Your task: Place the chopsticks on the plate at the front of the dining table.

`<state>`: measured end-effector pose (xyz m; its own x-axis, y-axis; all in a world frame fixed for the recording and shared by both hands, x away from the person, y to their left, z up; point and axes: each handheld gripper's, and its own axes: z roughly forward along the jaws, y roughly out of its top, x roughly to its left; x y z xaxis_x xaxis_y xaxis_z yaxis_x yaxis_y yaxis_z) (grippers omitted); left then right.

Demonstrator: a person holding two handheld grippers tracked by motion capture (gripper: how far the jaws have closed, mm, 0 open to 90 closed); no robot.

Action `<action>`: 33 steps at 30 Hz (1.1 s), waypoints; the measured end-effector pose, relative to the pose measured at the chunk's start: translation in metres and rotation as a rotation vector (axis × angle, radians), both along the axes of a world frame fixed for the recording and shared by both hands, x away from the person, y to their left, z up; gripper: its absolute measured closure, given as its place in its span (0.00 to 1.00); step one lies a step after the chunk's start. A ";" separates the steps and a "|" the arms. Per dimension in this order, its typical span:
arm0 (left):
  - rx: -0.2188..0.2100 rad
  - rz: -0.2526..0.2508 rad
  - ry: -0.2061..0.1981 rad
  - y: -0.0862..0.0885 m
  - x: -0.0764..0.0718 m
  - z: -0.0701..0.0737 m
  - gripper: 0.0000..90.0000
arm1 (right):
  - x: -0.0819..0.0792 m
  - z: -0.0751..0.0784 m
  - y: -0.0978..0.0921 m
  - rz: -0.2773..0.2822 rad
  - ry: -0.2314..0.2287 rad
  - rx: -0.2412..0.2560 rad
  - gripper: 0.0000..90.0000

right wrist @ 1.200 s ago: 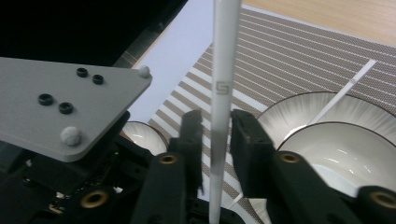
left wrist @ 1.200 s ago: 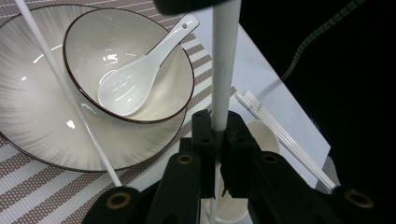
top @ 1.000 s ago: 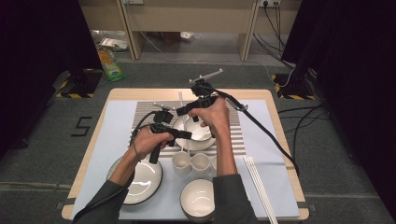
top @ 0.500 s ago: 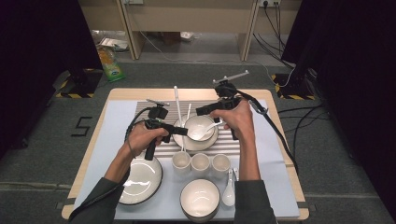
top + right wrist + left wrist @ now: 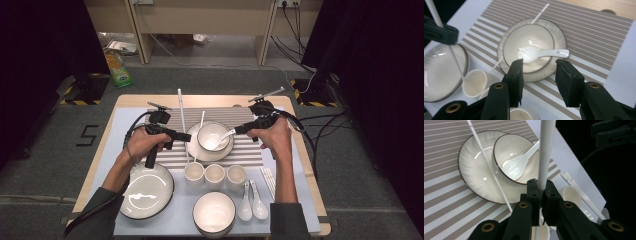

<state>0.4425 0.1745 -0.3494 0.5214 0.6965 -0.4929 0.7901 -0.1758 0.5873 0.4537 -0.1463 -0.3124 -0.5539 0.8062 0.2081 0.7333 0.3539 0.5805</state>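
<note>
A white bowl (image 5: 212, 134) stands on a ribbed plate (image 5: 196, 149) on the striped mat. In the bowl lies a white spoon (image 5: 218, 140), its handle toward my right gripper (image 5: 238, 130), which is open just right of the bowl; in the right gripper view my right gripper (image 5: 539, 66) frames the spoon (image 5: 536, 53) without touching it. My left gripper (image 5: 185, 136) sits left of the plate, and in the left gripper view my left gripper (image 5: 541, 187) is shut on a white chopstick (image 5: 545, 155). A second chopstick (image 5: 489, 165) rests across the plate.
Three small cups (image 5: 215, 175) line up in front of the plate. A large plate (image 5: 147, 190), a bowl (image 5: 214, 212), two spoons (image 5: 252, 200) and more chopsticks (image 5: 269, 180) lie nearer the person. The striped mat (image 5: 250, 155) covers the table's middle.
My right gripper brought the spoon over the bowl, let it go and drew back to the right. My left gripper kept its chopstick and shifted slightly left.
</note>
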 end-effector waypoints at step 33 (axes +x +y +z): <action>0.130 0.118 0.063 0.003 0.037 -0.040 0.95 | -0.023 -0.068 -0.071 -0.058 0.064 -0.046 0.60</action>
